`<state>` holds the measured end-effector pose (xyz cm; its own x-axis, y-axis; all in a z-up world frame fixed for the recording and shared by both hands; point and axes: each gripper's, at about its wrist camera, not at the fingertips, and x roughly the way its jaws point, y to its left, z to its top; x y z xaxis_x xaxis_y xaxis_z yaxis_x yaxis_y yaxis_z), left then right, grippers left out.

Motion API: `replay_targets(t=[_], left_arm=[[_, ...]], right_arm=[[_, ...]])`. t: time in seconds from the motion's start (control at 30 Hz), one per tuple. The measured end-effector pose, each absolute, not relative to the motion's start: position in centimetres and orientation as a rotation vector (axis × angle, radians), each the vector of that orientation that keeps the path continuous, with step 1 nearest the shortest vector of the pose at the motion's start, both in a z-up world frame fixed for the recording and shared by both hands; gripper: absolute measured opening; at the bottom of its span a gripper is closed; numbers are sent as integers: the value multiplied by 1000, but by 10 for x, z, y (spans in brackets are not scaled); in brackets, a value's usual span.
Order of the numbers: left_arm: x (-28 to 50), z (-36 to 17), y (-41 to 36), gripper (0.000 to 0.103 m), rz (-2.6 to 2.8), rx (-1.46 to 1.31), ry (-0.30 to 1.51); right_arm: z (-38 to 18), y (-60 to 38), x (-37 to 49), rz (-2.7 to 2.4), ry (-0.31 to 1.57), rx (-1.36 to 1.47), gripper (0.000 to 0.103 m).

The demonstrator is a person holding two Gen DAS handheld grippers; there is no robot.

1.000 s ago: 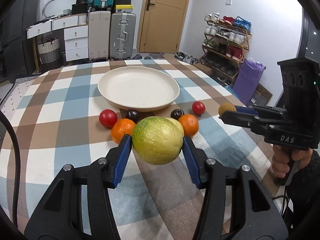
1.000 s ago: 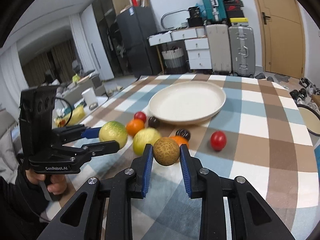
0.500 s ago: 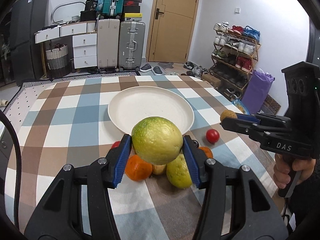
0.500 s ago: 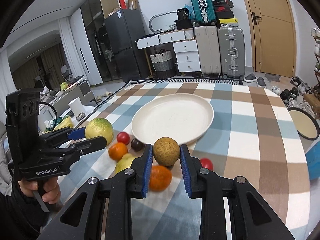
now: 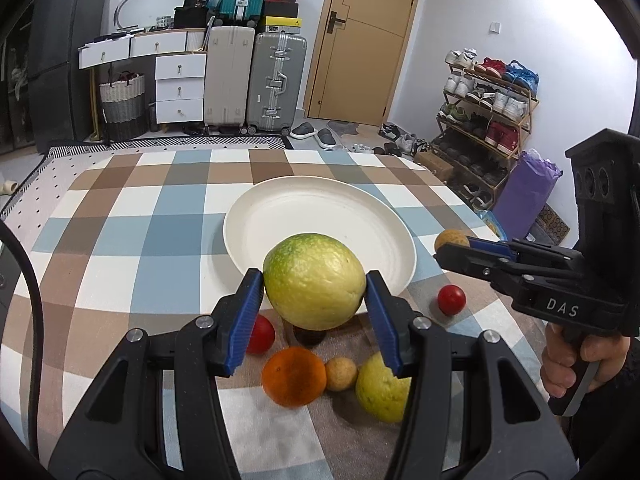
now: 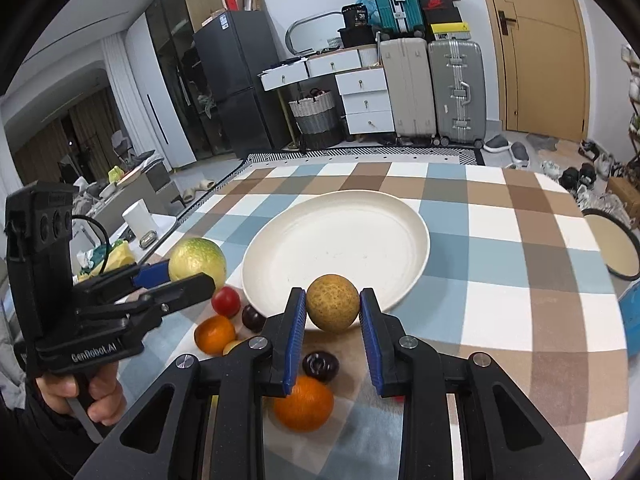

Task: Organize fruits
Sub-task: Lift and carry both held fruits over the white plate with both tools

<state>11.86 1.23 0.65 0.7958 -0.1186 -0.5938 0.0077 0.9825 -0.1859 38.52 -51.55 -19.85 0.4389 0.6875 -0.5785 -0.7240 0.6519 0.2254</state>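
A large yellow-green fruit (image 5: 314,280) hangs in the air, pinched by my left gripper (image 5: 314,308) in front of the near rim of the cream plate (image 5: 320,216). My right gripper (image 6: 333,320) is shut on a small round tan fruit (image 6: 333,307), lifted just short of the plate (image 6: 340,240). In the left wrist view the right gripper (image 5: 460,254) shows at the right with its tan fruit (image 5: 450,239). On the checked cloth below lie two oranges (image 6: 304,404) (image 6: 215,334), two red fruits (image 5: 451,299) (image 6: 226,300), dark plums (image 6: 320,365), a small tan fruit (image 5: 340,374) and another yellow-green fruit (image 5: 382,388).
The table (image 5: 120,216) wears a blue, brown and white checked cloth. A person's hand (image 5: 576,356) grips the right handle. Suitcases (image 5: 276,80), white drawers (image 5: 180,84) and a shoe rack (image 5: 488,104) stand beyond the far edge. A round tray (image 6: 612,248) leans off the table's right side.
Both grippers have risen and moved toward the plate with their fruits held. The loose fruits on the cloth now sit lower in both views, under the fingers.
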Motion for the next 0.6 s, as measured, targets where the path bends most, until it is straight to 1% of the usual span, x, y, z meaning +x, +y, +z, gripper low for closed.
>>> replay_targets(t=[0.2,0.6], left_arm=[[139,-1,13,50,-50,-167,658],[164,-18,21,50,-25,-176,672]], right_arm=[[-204,-504,396,905,699,-20,28],[-224,-492,412,861,720,-55,28]])
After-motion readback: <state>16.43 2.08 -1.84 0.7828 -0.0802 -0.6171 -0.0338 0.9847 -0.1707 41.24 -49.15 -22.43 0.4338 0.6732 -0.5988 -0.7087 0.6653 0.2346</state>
